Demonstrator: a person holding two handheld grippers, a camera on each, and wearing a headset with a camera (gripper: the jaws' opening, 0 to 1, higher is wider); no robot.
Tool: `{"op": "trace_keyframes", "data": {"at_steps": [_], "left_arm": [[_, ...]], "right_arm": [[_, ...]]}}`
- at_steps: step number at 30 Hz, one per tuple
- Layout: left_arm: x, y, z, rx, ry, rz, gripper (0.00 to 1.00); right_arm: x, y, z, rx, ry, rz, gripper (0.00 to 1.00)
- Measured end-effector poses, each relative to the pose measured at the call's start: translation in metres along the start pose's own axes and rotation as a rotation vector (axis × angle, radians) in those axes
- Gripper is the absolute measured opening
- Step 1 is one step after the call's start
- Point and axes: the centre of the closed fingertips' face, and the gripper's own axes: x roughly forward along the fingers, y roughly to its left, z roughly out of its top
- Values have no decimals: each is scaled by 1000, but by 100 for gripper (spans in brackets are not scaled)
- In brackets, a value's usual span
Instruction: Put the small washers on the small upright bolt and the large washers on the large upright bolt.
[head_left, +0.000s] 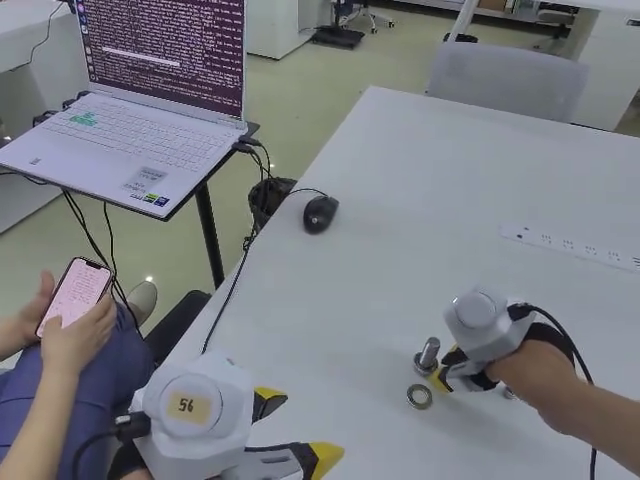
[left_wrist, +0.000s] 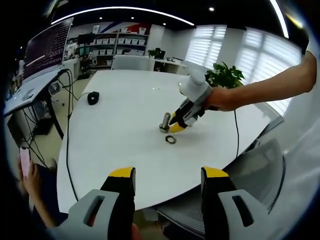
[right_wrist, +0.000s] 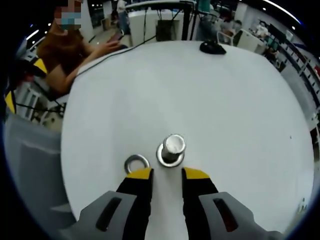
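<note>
**A:** Why do we work on so little of the worktop (head_left: 420, 200)?

**B:** The job sits in one small patch towards our right, so the rest is just room to move.

**A:** And the left tongs (left_wrist: 168, 174)?

**B:** We hold them back over the near edge, jaws spread wide with nothing between them. We take that as parking: clear of the right hand, ready if wanted.

**A:** The right tongs (right_wrist: 167, 175)?

**B:** Low over the worktop, nose aimed at the work. Their jaws stand a narrow gap apart and grip nothing. We read that as lining up for a pick.

**A:** Does the computer mouse (head_left: 320, 213) bother us?

**B:** No, it lies well apart, up near the far left edge.

**A:** Why is the upright bolt (right_wrist: 171, 149) stood that way?

**B:** It rests on its wide end, shank up, just ahead of the right jaws, so a ring can drop over it. We cannot tell whether the broad ring at its foot is the head or a washer already on. We cannot tell whether this is the small bolt or the large one either.

**A:** And the loose washer (right_wrist: 137, 163)?

**B:** It lies flat on the worktop, just beside the bolt and at the tip of one right jaw, not yet threaded on. It is thin and flat, so we expect it may slip when we pinch its rim
</note>
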Motion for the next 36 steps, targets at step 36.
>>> {"op": "trace_keyframes", "data": {"at_steps": [36], "left_arm": [[0,-9,0,11,3,-14,51]], "right_arm": [[12,66,4,-352,3,232,29]]}}
